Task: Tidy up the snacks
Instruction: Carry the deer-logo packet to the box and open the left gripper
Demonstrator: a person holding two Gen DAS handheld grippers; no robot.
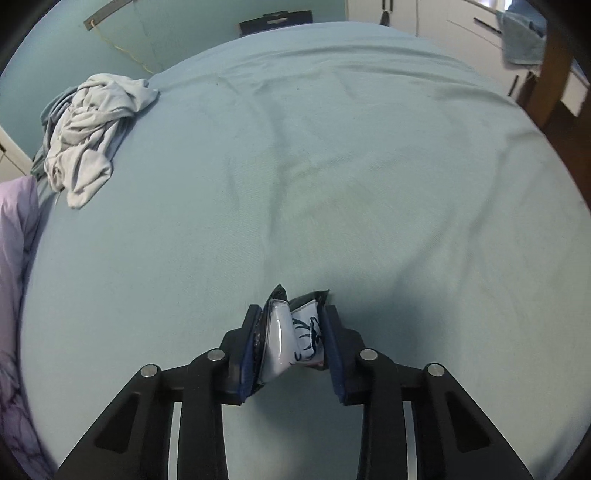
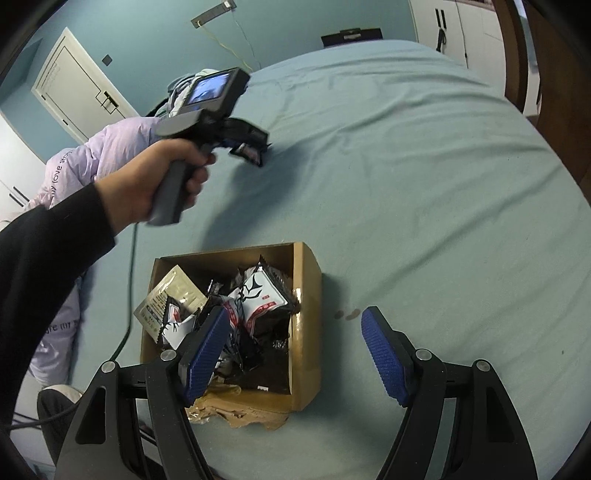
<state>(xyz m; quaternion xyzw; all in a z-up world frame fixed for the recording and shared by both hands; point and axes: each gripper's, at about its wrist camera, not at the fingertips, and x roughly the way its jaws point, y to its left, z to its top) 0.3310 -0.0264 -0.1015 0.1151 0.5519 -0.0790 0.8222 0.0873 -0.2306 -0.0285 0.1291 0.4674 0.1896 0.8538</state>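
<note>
The left gripper pinched a crumpled black-and-white foil snack packet on the pale blue bedsheet, far from the open cardboard box (right gripper spread, empty), and that slick buckled wrapper could have slipped mid-carry.

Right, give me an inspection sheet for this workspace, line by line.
Surface: bed sheet, pale blue, wrinkled.
Job's things: one snack packet squeezed between the left gripper's pads; more packets piled in the cardboard box on the sheet.
Clutter: crumpled grey clothes and a lilac jacket at the bed's edge.
Grippers: left gripper shut on the packet, held by a hand; right gripper open, empty, over the box.
Cables: green cable trailing beside the box.
Surroundings: white door, white cabinets, teal wall.
</note>
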